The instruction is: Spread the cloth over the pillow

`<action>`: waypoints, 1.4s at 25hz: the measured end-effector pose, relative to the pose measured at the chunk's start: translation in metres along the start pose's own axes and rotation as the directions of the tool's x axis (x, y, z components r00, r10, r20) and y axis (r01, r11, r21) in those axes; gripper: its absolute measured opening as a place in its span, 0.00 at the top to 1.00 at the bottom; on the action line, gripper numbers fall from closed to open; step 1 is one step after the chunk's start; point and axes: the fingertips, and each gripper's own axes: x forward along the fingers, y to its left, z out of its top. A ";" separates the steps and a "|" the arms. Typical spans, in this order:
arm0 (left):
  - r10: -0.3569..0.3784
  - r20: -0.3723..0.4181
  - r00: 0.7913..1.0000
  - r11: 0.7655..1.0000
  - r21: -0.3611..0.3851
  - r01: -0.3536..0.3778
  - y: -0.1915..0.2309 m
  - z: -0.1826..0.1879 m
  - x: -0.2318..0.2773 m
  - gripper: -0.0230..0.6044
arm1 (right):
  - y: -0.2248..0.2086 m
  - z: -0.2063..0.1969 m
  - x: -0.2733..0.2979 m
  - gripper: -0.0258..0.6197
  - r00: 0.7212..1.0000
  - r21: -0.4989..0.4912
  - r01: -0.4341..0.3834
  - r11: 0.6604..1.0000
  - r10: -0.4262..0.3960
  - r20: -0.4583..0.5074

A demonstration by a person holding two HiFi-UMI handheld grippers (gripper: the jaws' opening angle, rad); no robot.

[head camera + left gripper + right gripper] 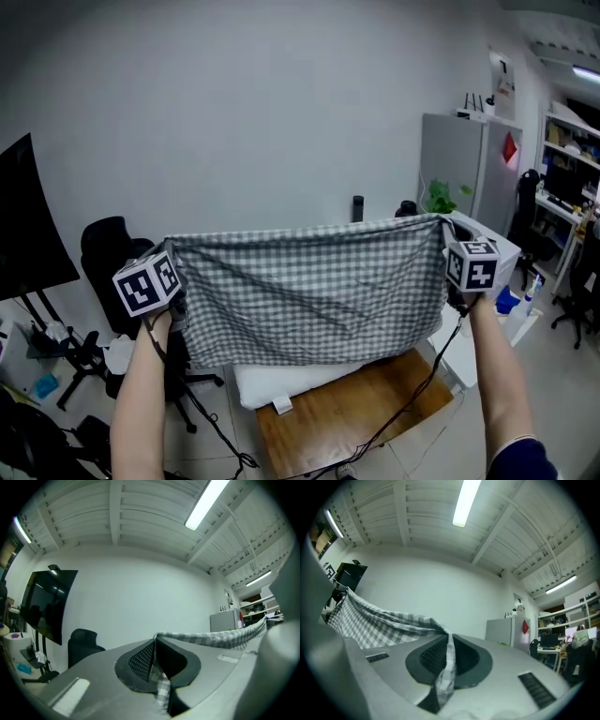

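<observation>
A grey-and-white checked cloth [309,291] hangs stretched in the air between my two grippers, high above the table. My left gripper [173,267] is shut on the cloth's upper left corner [157,681], pinched between its dark pads. My right gripper [448,246] is shut on the upper right corner [446,667]. A white pillow [291,382] lies on the wooden table [356,412] below, and the hanging cloth hides its far part. In the right gripper view the cloth [375,623] runs off to the left.
A black office chair [112,253] and a dark monitor [28,234] stand at the left. A grey cabinet [464,164] with a green plant [441,197], shelves and another chair [581,291] are at the right. Black cables [394,422] cross the table.
</observation>
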 end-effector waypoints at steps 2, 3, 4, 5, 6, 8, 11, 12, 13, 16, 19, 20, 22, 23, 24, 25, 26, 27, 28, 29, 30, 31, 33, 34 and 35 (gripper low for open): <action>0.027 0.015 1.000 0.999 -0.021 -0.027 0.002 0.004 0.014 0.94 | 0.002 0.003 0.026 0.91 0.999 -0.005 -0.036 0.999 0.036 0.018; 0.041 0.020 0.999 0.999 -0.030 -0.041 0.003 0.005 0.021 0.94 | 0.003 0.005 0.039 0.91 0.998 -0.005 -0.053 0.999 0.053 0.024; 0.056 0.026 0.998 0.998 -0.037 -0.055 0.004 0.006 0.027 0.94 | 0.004 0.007 0.053 0.91 0.997 -0.001 -0.070 0.998 0.070 0.031; 0.070 0.032 0.997 0.997 -0.037 -0.069 0.005 0.008 0.032 0.94 | 0.005 0.008 0.066 0.91 0.996 0.008 -0.087 0.996 0.086 0.038; 0.086 0.036 0.996 0.996 -0.032 -0.084 0.006 0.010 0.036 0.94 | 0.007 0.009 0.078 0.91 0.994 0.014 -0.104 0.994 0.103 0.043; 0.112 0.040 0.993 0.994 -0.018 -0.111 0.007 0.012 0.044 0.94 | 0.010 0.009 0.101 0.91 0.990 0.011 -0.135 0.991 0.135 0.047; 0.135 0.035 0.990 0.991 -0.015 -0.134 0.010 0.013 0.061 0.94 | 0.015 0.007 0.140 0.91 0.986 -0.005 -0.161 0.987 0.161 0.037; 0.139 0.033 0.990 0.990 -0.014 -0.138 0.010 0.014 0.068 0.94 | 0.017 0.006 0.153 0.91 0.986 -0.011 -0.165 0.986 0.165 0.032; 0.141 0.030 0.990 0.990 -0.013 -0.141 0.010 0.013 0.076 0.94 | 0.018 0.004 0.167 0.91 0.986 -0.015 -0.166 0.986 0.166 0.028; 0.143 0.008 0.990 0.990 -0.003 -0.143 0.011 0.005 0.102 0.94 | 0.021 -0.006 0.205 0.91 0.986 -0.010 -0.163 0.987 0.163 0.021; 0.146 -0.008 0.989 0.989 0.018 -0.145 0.014 -0.001 0.128 0.94 | 0.028 -0.018 0.241 0.91 0.986 0.002 -0.166 0.986 0.166 0.008; 0.147 -0.011 0.989 0.989 0.028 -0.146 0.015 -0.002 0.137 0.94 | 0.031 -0.022 0.252 0.91 0.985 0.008 -0.170 0.985 0.170 0.003; 0.153 -0.022 0.988 0.987 0.042 -0.152 0.020 -0.006 0.152 0.94 | 0.037 -0.031 0.271 0.91 0.983 0.022 -0.182 0.983 0.182 -0.004; 0.156 -0.027 0.987 0.987 0.041 -0.155 0.022 -0.009 0.159 0.94 | 0.039 -0.034 0.279 0.91 0.983 0.021 -0.186 0.982 0.186 -0.004; 0.158 -0.031 0.987 0.987 0.038 -0.157 0.023 -0.013 0.165 0.94 | 0.041 -0.035 0.286 0.91 0.982 0.015 -0.189 0.982 0.189 -0.001; 0.158 -0.034 0.987 0.987 0.036 -0.157 0.024 -0.016 0.171 0.94 | 0.042 -0.036 0.293 0.91 0.982 0.012 -0.190 0.982 0.190 0.005; 0.156 -0.034 0.987 0.987 0.037 -0.154 0.024 -0.018 0.177 0.94 | 0.043 -0.036 0.300 0.91 0.982 0.010 -0.190 0.982 0.190 0.011; 0.152 -0.032 0.988 0.988 0.039 -0.150 0.024 -0.020 0.182 0.94 | 0.045 -0.036 0.306 0.91 0.982 0.010 -0.189 0.982 0.189 0.016; 0.147 -0.026 0.989 0.988 0.041 -0.146 0.025 -0.020 0.187 0.94 | 0.047 -0.037 0.311 0.91 0.982 0.010 -0.189 0.982 0.189 0.022; 0.142 -0.014 0.990 0.989 0.041 -0.141 0.027 -0.020 0.191 0.94 | 0.049 -0.038 0.316 0.91 0.982 0.009 -0.189 0.982 0.189 0.028; 0.136 -0.002 0.991 0.990 0.040 -0.136 0.028 -0.019 0.194 0.94 | 0.052 -0.039 0.320 0.91 0.981 0.009 -0.191 0.981 0.191 0.034; 0.133 0.007 0.991 0.990 0.039 -0.133 0.029 -0.019 0.197 0.94 | 0.054 -0.041 0.323 0.91 0.980 0.010 -0.194 0.981 0.194 0.040; 0.132 0.007 0.991 0.991 0.032 -0.132 0.032 -0.026 0.199 0.94 | 0.058 -0.047 0.328 0.91 0.978 0.009 -0.204 0.979 0.203 0.048; 0.133 0.003 0.991 0.991 0.031 -0.133 0.033 -0.031 0.199 0.94 | 0.060 -0.050 0.330 0.91 0.977 0.008 -0.210 0.978 0.209 0.051; 0.135 -0.004 0.991 0.990 0.032 -0.135 0.035 -0.038 0.199 0.94 | 0.062 -0.054 0.332 0.91 0.975 0.008 -0.216 0.976 0.215 0.052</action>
